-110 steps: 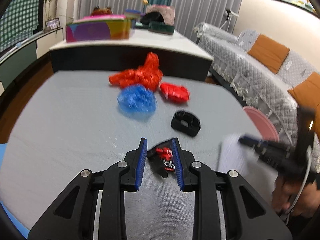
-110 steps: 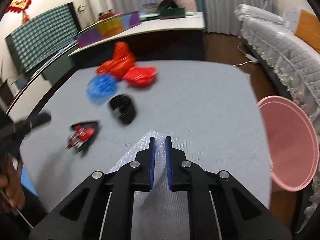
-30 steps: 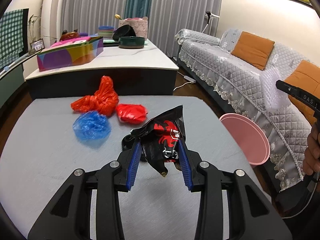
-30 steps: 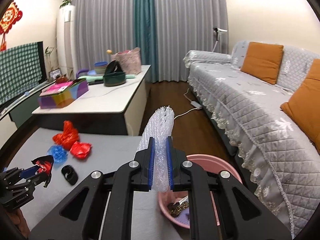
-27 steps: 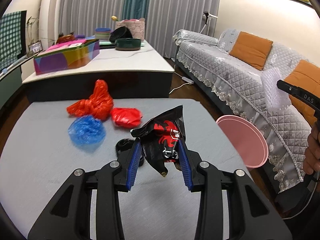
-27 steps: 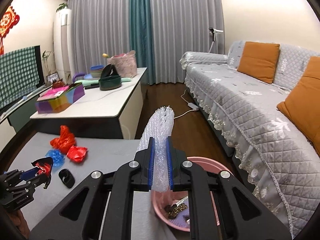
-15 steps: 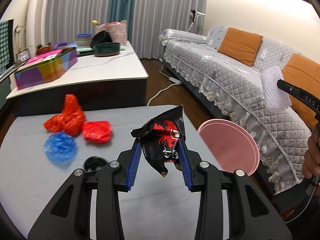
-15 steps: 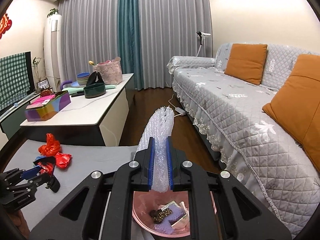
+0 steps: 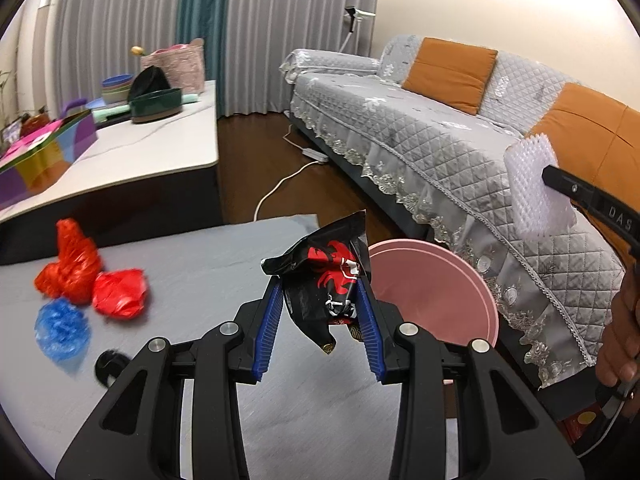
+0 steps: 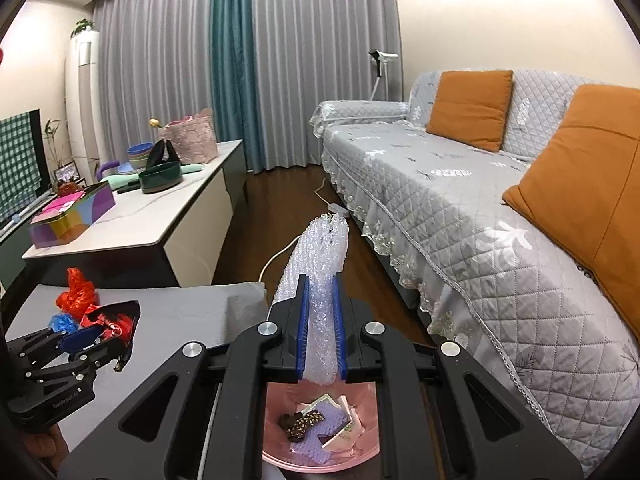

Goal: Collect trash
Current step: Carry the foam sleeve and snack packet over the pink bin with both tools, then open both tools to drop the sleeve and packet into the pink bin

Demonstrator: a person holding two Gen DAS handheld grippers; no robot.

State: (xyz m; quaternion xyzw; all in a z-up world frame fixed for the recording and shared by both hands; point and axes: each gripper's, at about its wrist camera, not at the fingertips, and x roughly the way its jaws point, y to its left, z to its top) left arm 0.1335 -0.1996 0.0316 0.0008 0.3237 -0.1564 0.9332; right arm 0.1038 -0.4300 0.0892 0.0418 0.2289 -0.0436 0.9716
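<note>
My left gripper (image 9: 320,322) is shut on a crumpled black and red snack wrapper (image 9: 326,280), held above the grey table (image 9: 208,248) just left of the pink bin (image 9: 440,292). My right gripper (image 10: 320,332) is shut on a roll of clear bubble wrap (image 10: 320,264) directly over the pink bin (image 10: 320,436), which holds paper scraps and dark wrappers. The right wrist view also shows the left gripper (image 10: 86,340) with the wrapper (image 10: 116,320). Red bags (image 9: 72,268), a red crumple (image 9: 120,294), a blue bag (image 9: 60,328) and a black band (image 9: 110,364) lie on the table.
A grey quilted sofa (image 9: 440,152) with orange cushions (image 9: 452,72) runs along the right, close beside the bin. A white cabinet (image 9: 120,160) with boxes and bowls stands behind the table. A white cable (image 9: 280,184) lies on the wooden floor. A hand (image 9: 618,332) holds the right gripper.
Both grippers have swung right, off the table and toward the bin, keeping their loads. The bin now sits under the right gripper, and the table trash has slid to the left of view.
</note>
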